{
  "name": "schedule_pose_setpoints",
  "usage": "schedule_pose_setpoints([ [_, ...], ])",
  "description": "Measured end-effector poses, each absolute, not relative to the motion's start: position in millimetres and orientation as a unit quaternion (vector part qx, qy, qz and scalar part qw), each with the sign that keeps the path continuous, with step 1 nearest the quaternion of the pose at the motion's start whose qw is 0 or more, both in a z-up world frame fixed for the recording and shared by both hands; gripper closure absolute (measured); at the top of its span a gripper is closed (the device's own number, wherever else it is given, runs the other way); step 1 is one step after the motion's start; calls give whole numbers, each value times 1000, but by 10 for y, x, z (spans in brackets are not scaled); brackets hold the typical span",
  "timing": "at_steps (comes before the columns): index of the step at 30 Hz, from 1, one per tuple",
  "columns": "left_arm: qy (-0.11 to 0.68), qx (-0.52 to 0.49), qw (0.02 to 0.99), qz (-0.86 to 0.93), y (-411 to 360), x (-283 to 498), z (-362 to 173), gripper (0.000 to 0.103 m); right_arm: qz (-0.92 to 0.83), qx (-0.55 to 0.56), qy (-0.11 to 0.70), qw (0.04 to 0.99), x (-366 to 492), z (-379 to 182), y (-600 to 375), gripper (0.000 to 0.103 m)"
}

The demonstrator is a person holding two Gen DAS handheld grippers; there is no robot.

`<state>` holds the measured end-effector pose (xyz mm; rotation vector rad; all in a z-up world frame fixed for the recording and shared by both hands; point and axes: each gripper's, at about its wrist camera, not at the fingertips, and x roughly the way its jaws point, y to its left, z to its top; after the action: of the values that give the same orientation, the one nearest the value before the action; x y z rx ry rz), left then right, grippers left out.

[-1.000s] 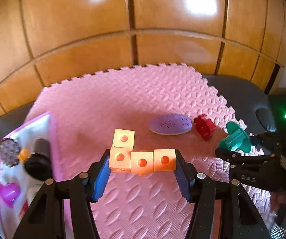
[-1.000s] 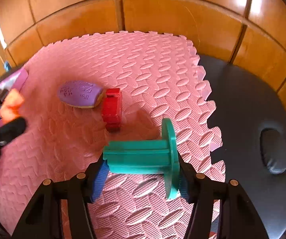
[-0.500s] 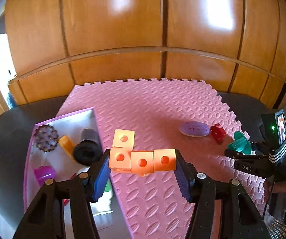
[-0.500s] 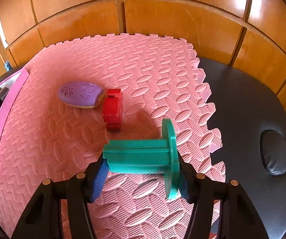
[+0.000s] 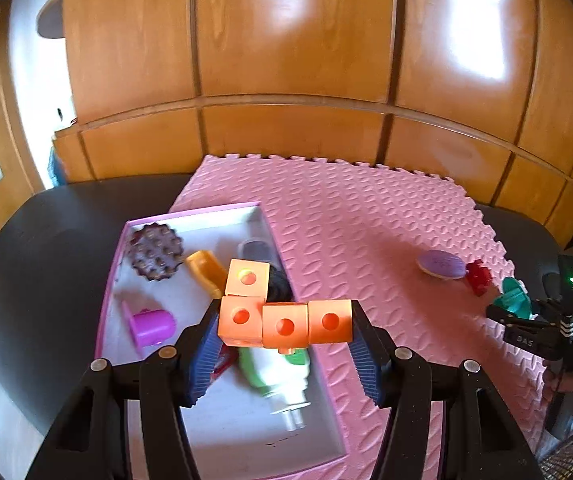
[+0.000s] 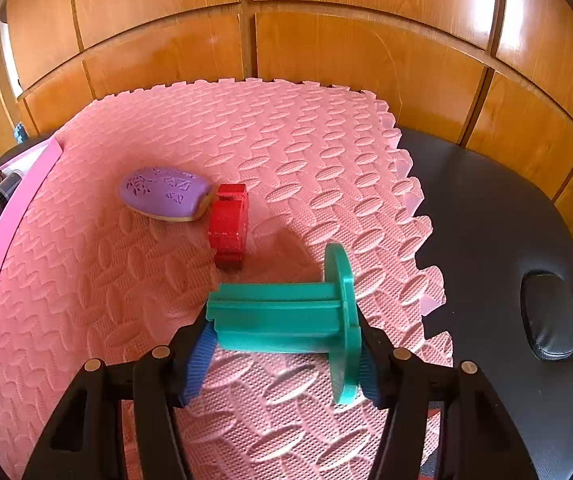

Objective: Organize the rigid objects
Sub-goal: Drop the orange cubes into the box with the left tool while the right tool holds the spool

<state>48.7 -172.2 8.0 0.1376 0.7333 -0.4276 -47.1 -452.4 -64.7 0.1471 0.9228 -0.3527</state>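
Glossy wood panelling (image 6: 326, 48), embossed pink foam mat (image 6: 286, 152), smooth plastic orange cubes (image 5: 285, 325).

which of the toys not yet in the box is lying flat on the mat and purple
The purple oval piece, lying flat on the pink mat. The red block beside it stands on edge, and the green spool is held off the mat.

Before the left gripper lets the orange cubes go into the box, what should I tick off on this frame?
1. Left gripper shut on the orange cube piece: ok.
2. Cube piece above the open box, not the pink mat: ok, seemingly near its mat-side wall.
3. Bare floor under the cubes: not ok; a green-and-white item and a black object lie below.
4. Height above the contents: cannot tell.
5. Right gripper shut on the green spool, away from the box: ok.
6. Purple oval and red piece left on the mat: ok.
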Motion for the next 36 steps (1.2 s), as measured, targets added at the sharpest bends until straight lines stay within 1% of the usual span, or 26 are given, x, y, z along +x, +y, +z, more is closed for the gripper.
schedule_pose_setpoints([
  [6, 362, 56, 911, -188, -1461, 551, 36, 43, -167, 68, 440, 880, -470, -648, -4530, 42],
  [18, 399, 12, 905, -145, -570, 681, -162, 43, -166, 64, 439, 881, -465, -654, -4525, 42],
  [29, 439, 6, 887, -142, -570, 861, -485, 43, -166, 62, 438, 881, -451, -647, -4522, 42],
  [36, 431, 21, 892, -138, -635, 960, -530, 42, -167, 62, 437, 881, -453, -648, -4520, 42],
])
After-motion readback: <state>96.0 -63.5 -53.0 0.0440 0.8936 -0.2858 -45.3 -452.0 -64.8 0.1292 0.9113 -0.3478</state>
